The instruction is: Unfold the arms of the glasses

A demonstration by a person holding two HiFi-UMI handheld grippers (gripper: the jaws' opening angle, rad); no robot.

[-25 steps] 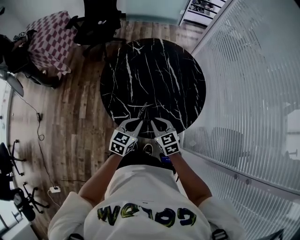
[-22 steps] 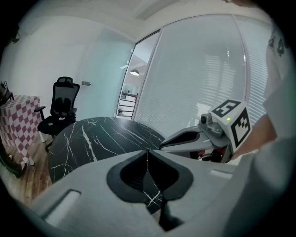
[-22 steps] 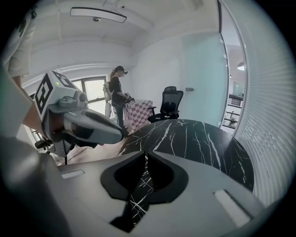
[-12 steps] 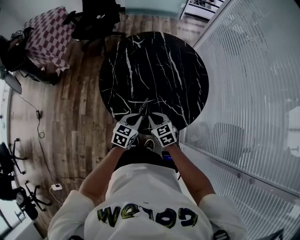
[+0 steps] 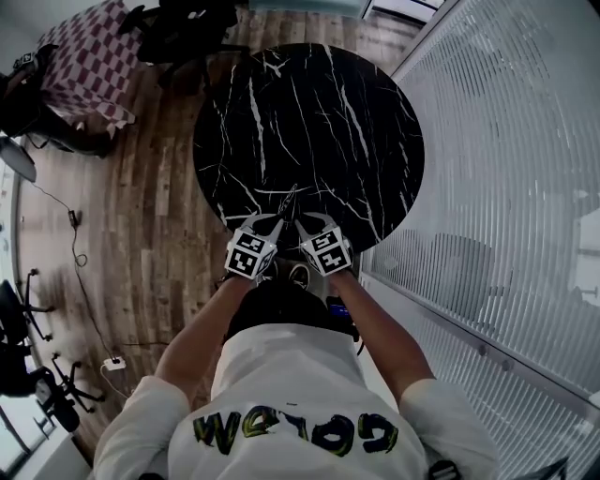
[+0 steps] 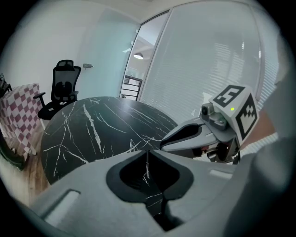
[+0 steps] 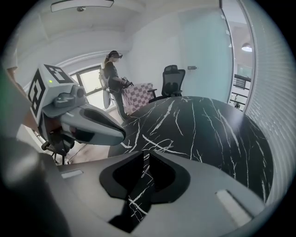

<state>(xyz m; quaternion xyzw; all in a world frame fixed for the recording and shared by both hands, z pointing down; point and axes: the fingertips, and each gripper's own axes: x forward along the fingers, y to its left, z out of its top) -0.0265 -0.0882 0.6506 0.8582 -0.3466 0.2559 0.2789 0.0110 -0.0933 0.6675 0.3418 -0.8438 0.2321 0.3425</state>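
A round black marble table [image 5: 309, 122] with white veins fills the middle of the head view. I cannot tell any glasses apart from the veins; a thin pale streak [image 5: 291, 197] lies just beyond the fingertips. My left gripper [image 5: 277, 221] and right gripper [image 5: 302, 223] hover side by side over the table's near edge, tips angled toward each other. The left gripper's [image 6: 148, 152] jaws are opening and show only a thin slit. The right gripper's [image 7: 147, 152] jaws are opening with a narrow gap. Nothing is between either pair.
A glass wall with blinds [image 5: 506, 141] runs along the right. A checked-cloth table [image 5: 89, 61] and office chairs [image 5: 178, 28] stand at the far left. A person [image 7: 113, 74] stands by the window. A cable and power strip [image 5: 114, 361] lie on the wooden floor.
Both grippers have sunk toward the table's near edge and drawn a little closer together. The table now sits higher in the head view.
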